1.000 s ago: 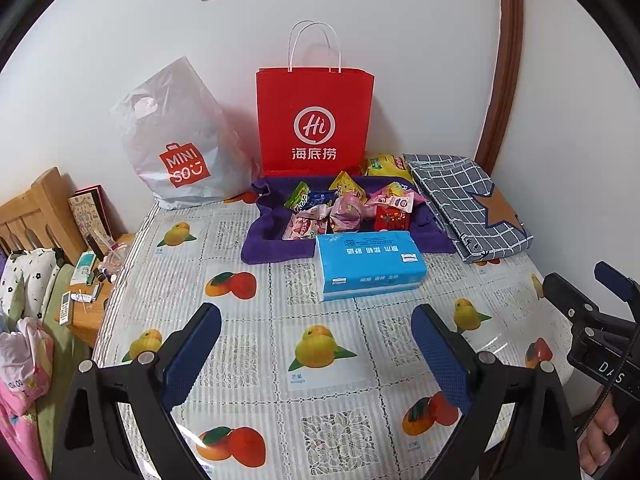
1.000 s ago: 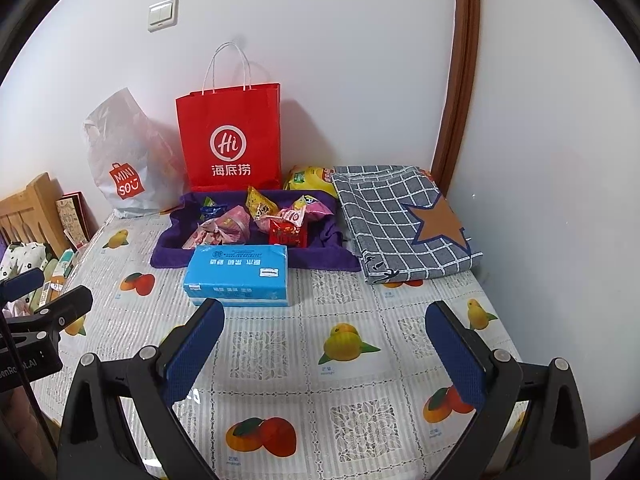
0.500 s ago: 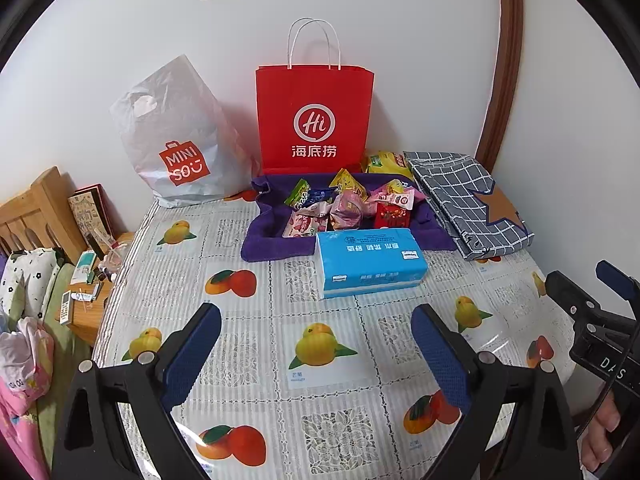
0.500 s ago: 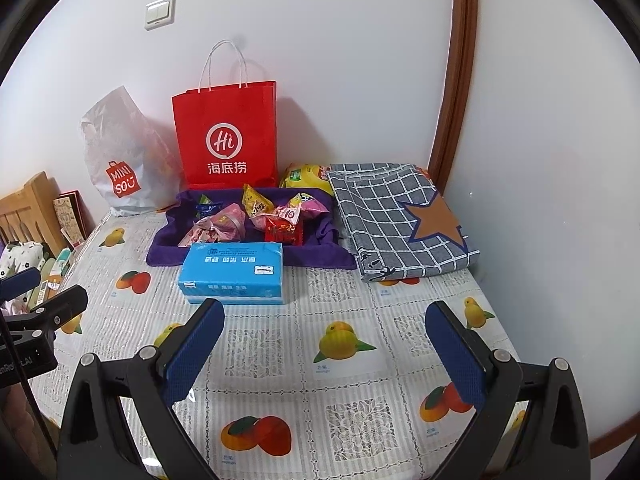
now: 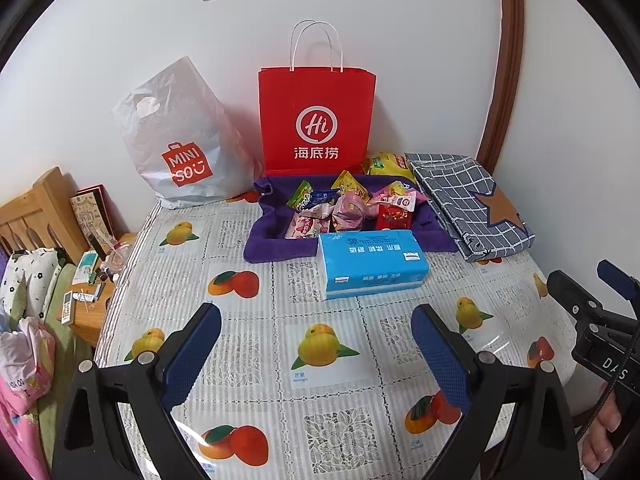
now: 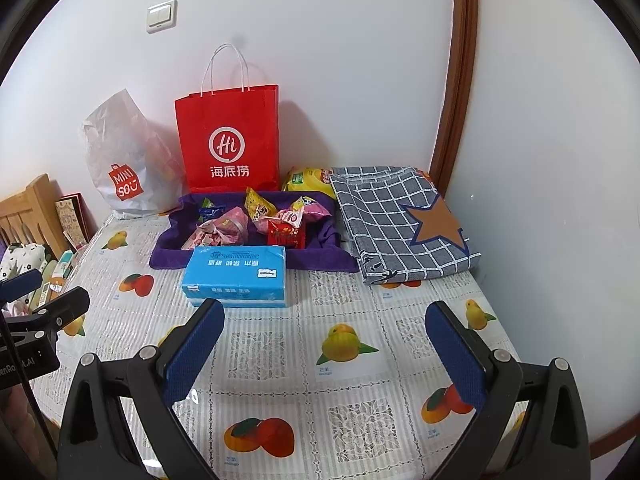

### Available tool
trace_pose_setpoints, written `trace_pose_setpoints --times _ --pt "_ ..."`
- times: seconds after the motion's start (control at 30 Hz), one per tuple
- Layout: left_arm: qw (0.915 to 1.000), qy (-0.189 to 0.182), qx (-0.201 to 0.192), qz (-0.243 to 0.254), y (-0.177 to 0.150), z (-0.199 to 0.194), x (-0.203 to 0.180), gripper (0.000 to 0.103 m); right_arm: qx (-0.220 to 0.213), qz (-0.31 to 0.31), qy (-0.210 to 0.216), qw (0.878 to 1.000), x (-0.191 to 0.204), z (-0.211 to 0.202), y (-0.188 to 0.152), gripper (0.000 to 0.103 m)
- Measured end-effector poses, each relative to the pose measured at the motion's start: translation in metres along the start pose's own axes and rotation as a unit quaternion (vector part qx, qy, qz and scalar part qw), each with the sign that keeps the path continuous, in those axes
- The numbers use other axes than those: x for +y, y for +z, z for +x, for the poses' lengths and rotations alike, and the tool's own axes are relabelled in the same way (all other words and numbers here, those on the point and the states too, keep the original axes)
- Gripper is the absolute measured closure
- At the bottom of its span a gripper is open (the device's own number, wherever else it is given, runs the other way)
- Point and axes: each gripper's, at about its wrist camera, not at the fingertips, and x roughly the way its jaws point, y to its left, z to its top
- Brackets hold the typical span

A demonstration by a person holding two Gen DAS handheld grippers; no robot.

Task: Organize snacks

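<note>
Several small snack packets [image 5: 348,208] [image 6: 256,220] lie in a heap on a purple cloth [image 5: 264,240] [image 6: 168,244] at the far side of the table. A yellow snack bag [image 5: 386,164] [image 6: 308,180] lies behind the cloth by the wall. My left gripper [image 5: 316,344] hovers open over the near half of the table, well short of the snacks, holding nothing. My right gripper [image 6: 326,344] is likewise open and holds nothing, at a similar distance. Each gripper's body shows at the edge of the other's view.
A blue tissue pack [image 5: 372,262] [image 6: 236,276] lies just in front of the purple cloth. A red paper bag [image 5: 316,120] [image 6: 228,140] and a white plastic bag [image 5: 176,140] [image 6: 124,160] stand against the wall. A folded checked cloth [image 5: 472,204] [image 6: 400,220] lies at the right.
Both views have drifted slightly, and the scene shifted a little in the right wrist view. Both grippers stay open and nothing on the table has moved.
</note>
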Motion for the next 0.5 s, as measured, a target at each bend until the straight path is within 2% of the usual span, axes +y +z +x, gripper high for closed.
trace_pose_setpoints --times 0.5 --pt "1.0 -0.002 -0.001 -0.003 0.001 -0.0013 0.0029 0.006 -0.003 -0.003 0.002 1.0 0.0012 -0.0029 0.0008 0.004"
